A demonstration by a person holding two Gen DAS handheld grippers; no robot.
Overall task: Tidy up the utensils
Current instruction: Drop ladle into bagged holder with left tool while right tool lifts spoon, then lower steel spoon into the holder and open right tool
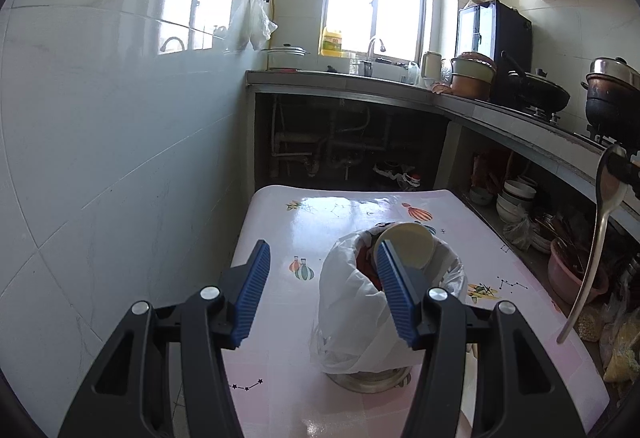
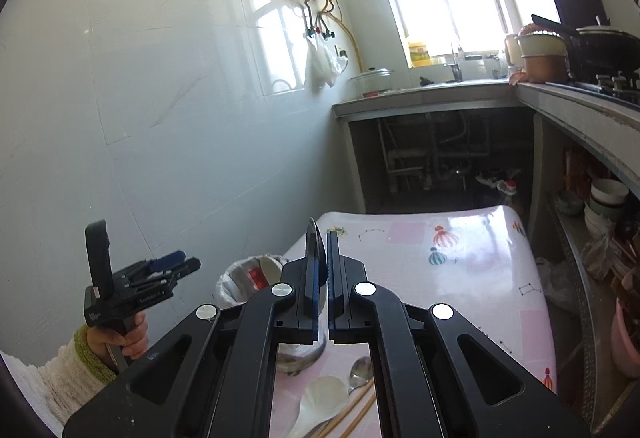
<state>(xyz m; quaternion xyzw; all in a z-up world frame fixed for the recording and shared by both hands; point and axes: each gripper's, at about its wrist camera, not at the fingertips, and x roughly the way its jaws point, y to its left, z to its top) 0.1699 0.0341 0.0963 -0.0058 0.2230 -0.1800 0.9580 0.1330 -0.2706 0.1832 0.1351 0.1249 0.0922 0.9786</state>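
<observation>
The right gripper (image 2: 322,270), clenched on a metal spoon (image 1: 596,238) at the frame's right edge, seems mid-carry toward the bag-lined container (image 1: 384,302) at centre, while the left gripper (image 1: 320,294) hangs released.

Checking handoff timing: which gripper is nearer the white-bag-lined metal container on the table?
Left. The left gripper stands open just over the container; the right gripper, shut on a metal spoon, is off to its right.
</observation>
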